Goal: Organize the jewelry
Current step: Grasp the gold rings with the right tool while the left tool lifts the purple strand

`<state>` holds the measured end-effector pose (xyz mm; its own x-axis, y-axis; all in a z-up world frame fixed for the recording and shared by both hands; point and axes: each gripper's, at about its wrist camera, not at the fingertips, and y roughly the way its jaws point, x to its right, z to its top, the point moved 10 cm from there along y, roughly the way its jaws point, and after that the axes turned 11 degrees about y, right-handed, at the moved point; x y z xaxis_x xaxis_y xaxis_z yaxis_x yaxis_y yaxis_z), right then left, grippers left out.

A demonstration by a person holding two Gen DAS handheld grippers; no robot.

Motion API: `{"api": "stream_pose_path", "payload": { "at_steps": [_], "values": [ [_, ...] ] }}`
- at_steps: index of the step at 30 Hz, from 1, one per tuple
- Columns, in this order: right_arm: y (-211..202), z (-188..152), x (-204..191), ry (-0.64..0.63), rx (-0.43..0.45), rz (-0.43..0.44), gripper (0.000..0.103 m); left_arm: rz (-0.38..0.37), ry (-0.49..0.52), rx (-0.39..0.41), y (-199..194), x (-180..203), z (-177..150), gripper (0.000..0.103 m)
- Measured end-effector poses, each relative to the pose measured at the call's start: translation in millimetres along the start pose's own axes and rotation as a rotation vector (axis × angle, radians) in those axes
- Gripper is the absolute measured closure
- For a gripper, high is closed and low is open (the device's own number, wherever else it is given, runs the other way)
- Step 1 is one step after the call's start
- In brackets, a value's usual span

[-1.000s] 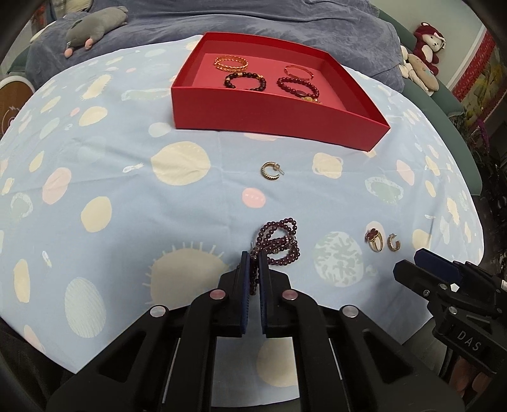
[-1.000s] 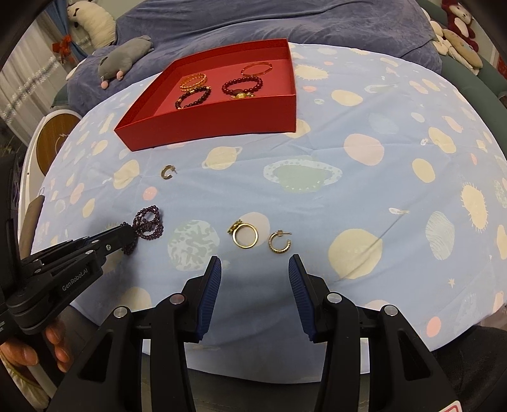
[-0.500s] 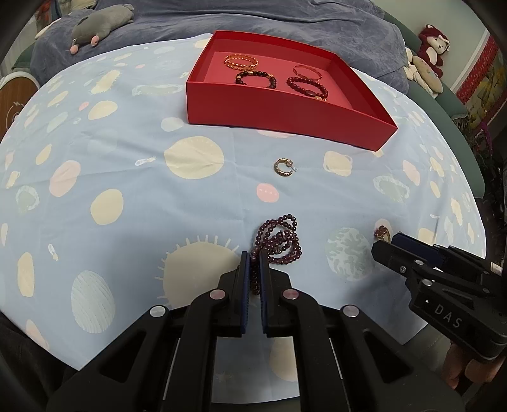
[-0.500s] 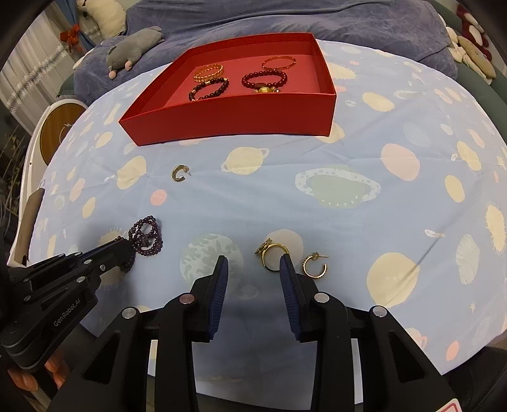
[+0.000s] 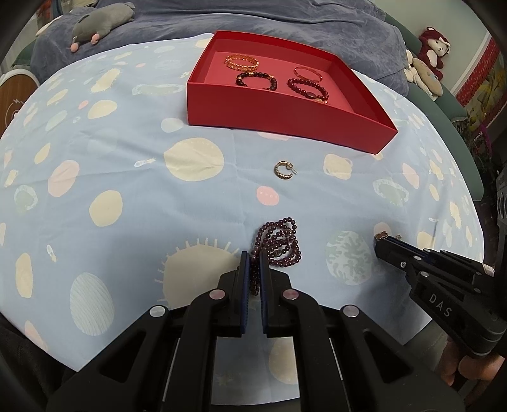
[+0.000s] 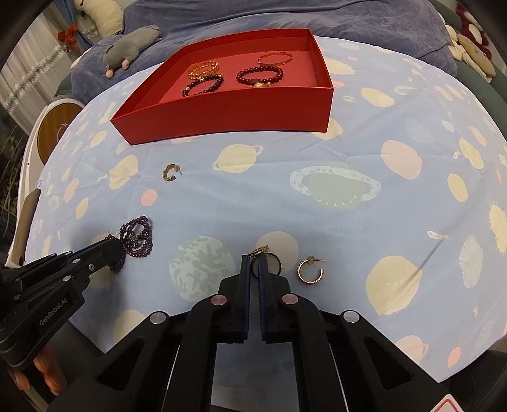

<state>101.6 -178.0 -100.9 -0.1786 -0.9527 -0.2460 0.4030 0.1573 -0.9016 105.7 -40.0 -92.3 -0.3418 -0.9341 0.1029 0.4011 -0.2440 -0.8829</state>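
My left gripper [image 5: 252,258] is shut on a dark purple bead bracelet [image 5: 280,244] that lies on the cloth; it also shows in the right wrist view [image 6: 137,236]. My right gripper [image 6: 254,261] is shut on a gold ring [image 6: 269,261]; its tip shows in the left wrist view [image 5: 385,245]. A gold hoop earring [image 6: 310,271] lies just right of the ring. Another hoop earring [image 5: 283,169] lies nearer the red tray [image 5: 285,109], also in the right wrist view [image 6: 170,172]. The tray [image 6: 228,107] holds several bracelets.
The table wears a pale blue cloth with planet prints [image 6: 332,187]. A grey plush toy [image 5: 98,23] lies on the blue sofa behind. More plush toys [image 5: 426,66] sit at the far right. A round white and wooden object [image 6: 50,126] stands left of the table.
My right gripper moved forward to the gold ring and closed on it. My left gripper stayed shut on the purple bracelet.
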Motion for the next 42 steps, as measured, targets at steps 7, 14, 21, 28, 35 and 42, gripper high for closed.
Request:
{"api": "stream_pose_path", "payload": {
  "at_steps": [7, 14, 21, 28, 35, 42],
  "values": [
    [-13, 1, -5, -0.013, 0.022, 0.017, 0.103, -0.010, -0.004, 0.005, -6, 1, 0, 0.098],
    [-16, 4, 0, -0.027, 0.044, -0.005, 0.082, 0.000, -0.007, -0.006, -4, 0, -4, 0.098],
    [-3, 7, 0, -0.052, 0.029, -0.023, 0.076, 0.003, -0.006, -0.006, -3, 0, -4, 0.097],
    [4, 5, 3, -0.046, 0.014, -0.024, 0.097, -0.008, -0.019, -0.003, -1, -1, -2, 0.095],
    [4, 5, 3, -0.039, 0.009, -0.017, 0.101, -0.015, -0.023, 0.006, 1, 1, 4, 0.080],
    [3, 8, 0, -0.056, 0.020, -0.026, 0.081, -0.017, -0.003, 0.015, 2, 5, 10, 0.068]
  ]
}}
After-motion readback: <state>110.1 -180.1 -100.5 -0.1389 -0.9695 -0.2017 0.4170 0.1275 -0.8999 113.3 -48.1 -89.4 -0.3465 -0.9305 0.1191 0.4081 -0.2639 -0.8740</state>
